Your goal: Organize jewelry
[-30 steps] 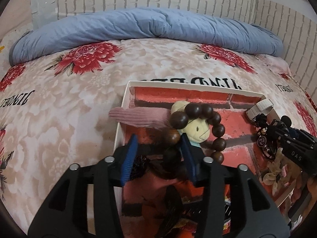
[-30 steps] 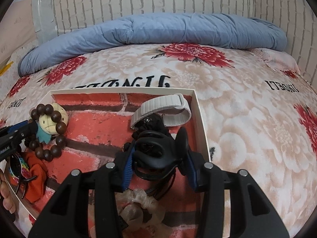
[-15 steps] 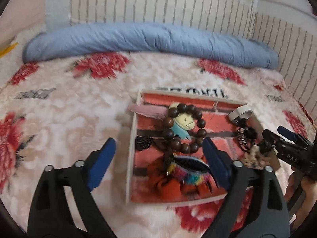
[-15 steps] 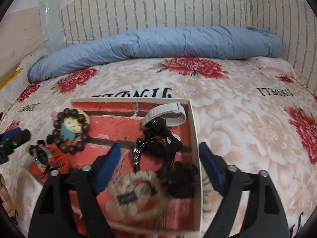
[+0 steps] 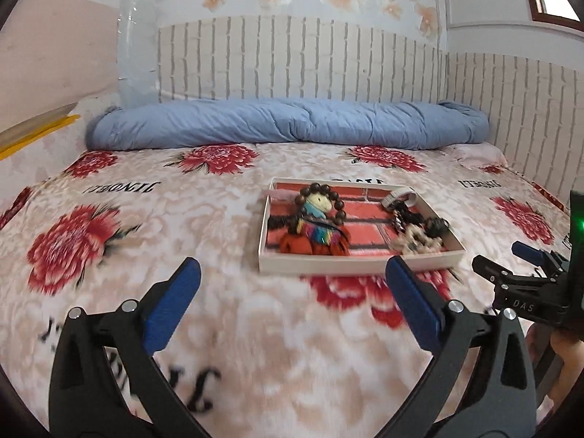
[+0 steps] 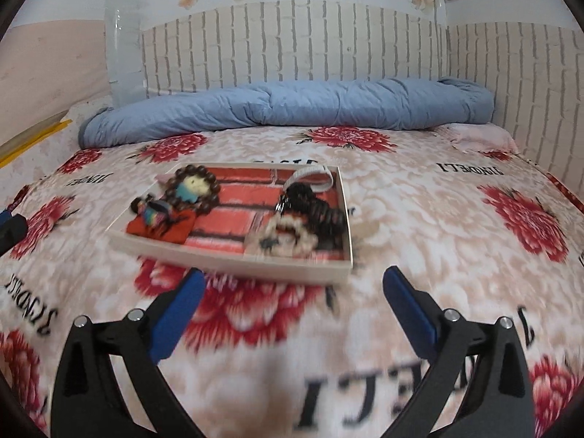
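With 2 hand-held grippers gaping, left (image 5: 292, 284) & right (image 6: 292, 292), 1 tray (image 6: 233, 261) w/ 1 bead bracelet (image 6: 210, 191).

my right gripper (image 6: 292, 292): blue-padded jaws spread wide, nothing between them | shallow white box with brick-print floor (image 6: 233, 261): ahead on floral blanket (image 6: 419, 211) | dark wooden bead bracelet (image 6: 193, 189) at its far-left | cream scrunchie (image 6: 292, 233), black hair ties (image 6: 321, 211) on right

one tray (image 5: 359, 262) on the bed, one bead bracelet (image 5: 321, 200), one small doll (image 5: 317, 207), one orange scrunchie (image 5: 299, 244), one cream scrunchie (image 5: 419, 242), one white band (image 5: 398, 197), two grippers.
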`<action>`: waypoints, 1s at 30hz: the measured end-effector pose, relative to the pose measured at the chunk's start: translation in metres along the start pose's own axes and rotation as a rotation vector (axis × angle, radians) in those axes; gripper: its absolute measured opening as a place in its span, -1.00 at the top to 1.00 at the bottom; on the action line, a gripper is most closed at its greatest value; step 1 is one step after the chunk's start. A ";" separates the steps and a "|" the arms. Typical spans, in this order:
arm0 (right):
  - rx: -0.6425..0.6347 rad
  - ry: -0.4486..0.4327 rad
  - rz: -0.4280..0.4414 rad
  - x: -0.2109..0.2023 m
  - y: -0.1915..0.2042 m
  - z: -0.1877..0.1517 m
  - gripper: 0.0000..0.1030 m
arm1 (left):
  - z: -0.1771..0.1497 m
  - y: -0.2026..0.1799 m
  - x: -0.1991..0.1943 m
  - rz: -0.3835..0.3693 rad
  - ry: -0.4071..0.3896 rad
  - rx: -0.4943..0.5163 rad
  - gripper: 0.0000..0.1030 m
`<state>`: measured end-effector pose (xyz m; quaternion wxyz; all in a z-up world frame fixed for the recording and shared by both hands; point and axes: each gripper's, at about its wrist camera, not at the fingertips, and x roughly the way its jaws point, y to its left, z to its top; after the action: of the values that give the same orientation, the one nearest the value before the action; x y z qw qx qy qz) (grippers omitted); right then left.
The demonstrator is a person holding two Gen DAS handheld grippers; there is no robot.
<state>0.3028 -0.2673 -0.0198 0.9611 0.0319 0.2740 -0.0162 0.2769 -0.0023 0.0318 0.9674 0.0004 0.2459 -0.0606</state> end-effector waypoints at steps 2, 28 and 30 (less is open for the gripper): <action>0.006 -0.016 0.007 -0.016 -0.001 -0.010 -0.86 | -0.014 -0.002 -0.017 0.017 -0.018 -0.005 -0.90; -0.013 -0.227 0.020 -0.095 0.001 -0.070 -0.92 | -0.088 -0.022 -0.084 0.063 -0.181 -0.002 -0.90; -0.019 -0.232 0.017 -0.096 0.002 -0.071 -0.92 | -0.089 -0.021 -0.081 0.058 -0.172 -0.003 -0.90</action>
<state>0.1840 -0.2593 -0.0298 0.9867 0.0230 0.1608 -0.0090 0.1613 -0.0109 -0.0076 0.9863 0.0009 0.1621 -0.0321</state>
